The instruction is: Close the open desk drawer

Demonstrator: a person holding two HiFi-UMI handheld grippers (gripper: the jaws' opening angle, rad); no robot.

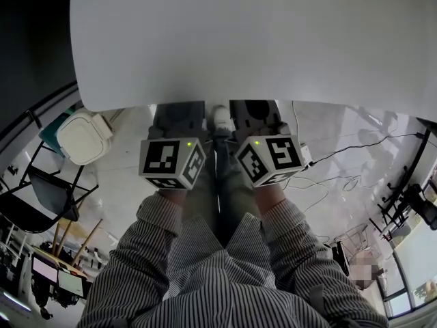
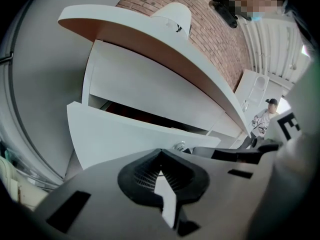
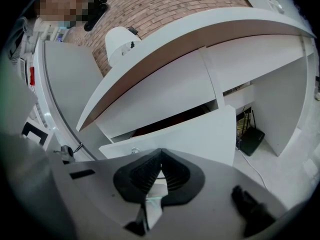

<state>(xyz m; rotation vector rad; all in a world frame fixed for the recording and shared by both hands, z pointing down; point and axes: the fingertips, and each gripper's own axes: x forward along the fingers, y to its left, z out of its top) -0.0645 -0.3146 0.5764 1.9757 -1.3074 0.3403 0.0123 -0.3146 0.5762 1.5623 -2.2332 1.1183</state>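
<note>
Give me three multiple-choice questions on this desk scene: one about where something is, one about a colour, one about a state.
1. Where is the black box?
A) on a chair
B) on the floor under the desk
C) inside the drawer

2. What colour is the drawer front?
A) white
B) black
C) red

3. How does the drawer stand?
A) shut flush
B) pulled partly out
C) taken out and lying on the floor

Answers:
1 B: the right gripper view shows it standing on the floor beneath the desk.
2 A: the front panel is plain white in both gripper views.
3 B: a dark gap shows between the front and the desk body.
</note>
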